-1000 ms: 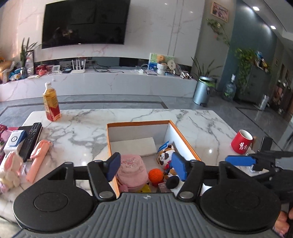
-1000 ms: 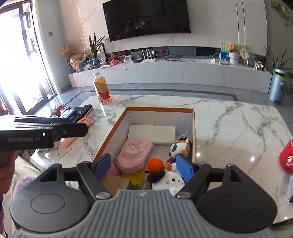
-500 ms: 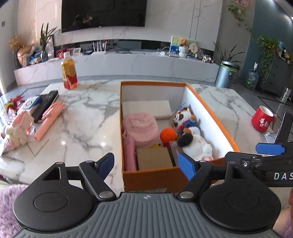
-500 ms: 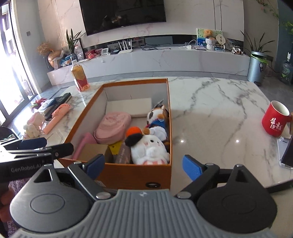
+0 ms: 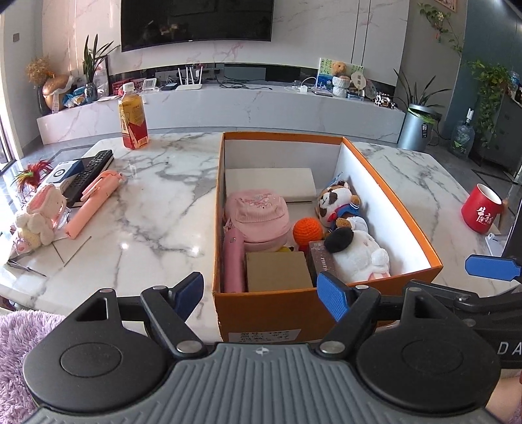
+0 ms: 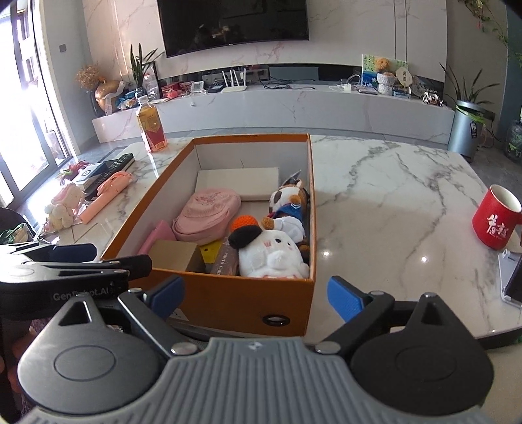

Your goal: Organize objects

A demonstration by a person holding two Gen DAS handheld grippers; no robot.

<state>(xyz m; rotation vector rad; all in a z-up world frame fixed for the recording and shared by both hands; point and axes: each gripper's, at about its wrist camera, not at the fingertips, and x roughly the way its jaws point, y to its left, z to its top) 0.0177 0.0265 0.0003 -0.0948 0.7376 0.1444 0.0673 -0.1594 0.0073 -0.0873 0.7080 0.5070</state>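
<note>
A white marble table (image 5: 156, 208) fills the middle of a living room, with a dark television (image 5: 195, 19) on the marble wall at 12 o'clock and a long low shelf (image 5: 248, 104) of small items beneath it. An open orange box (image 5: 277, 310) stands at the table's near edge, holding a pink cap (image 5: 257, 212), an orange ball (image 5: 306, 230), a white plush (image 5: 359, 254), a brown-and-white plush (image 5: 336, 199), a small cardboard box (image 5: 277, 270) and a flat white box (image 5: 267, 182). At 10 o'clock from the box stands a drink bottle (image 5: 132, 119); at 9 o'clock lie a remote control (image 5: 93, 169), a pink stick-shaped item (image 5: 94, 199) and a bunny plush (image 5: 39, 218). A red mug (image 5: 481, 208) sits at 3 o'clock. The left gripper (image 5: 261, 293) hangs before the box's near wall, its jaws having just been opening and now spread wide, one finger outside the left corner, nothing held. The right gripper (image 6: 256, 293) likewise has just been opening and is wide apart at the box's near right corner, gripping nothing.
</note>
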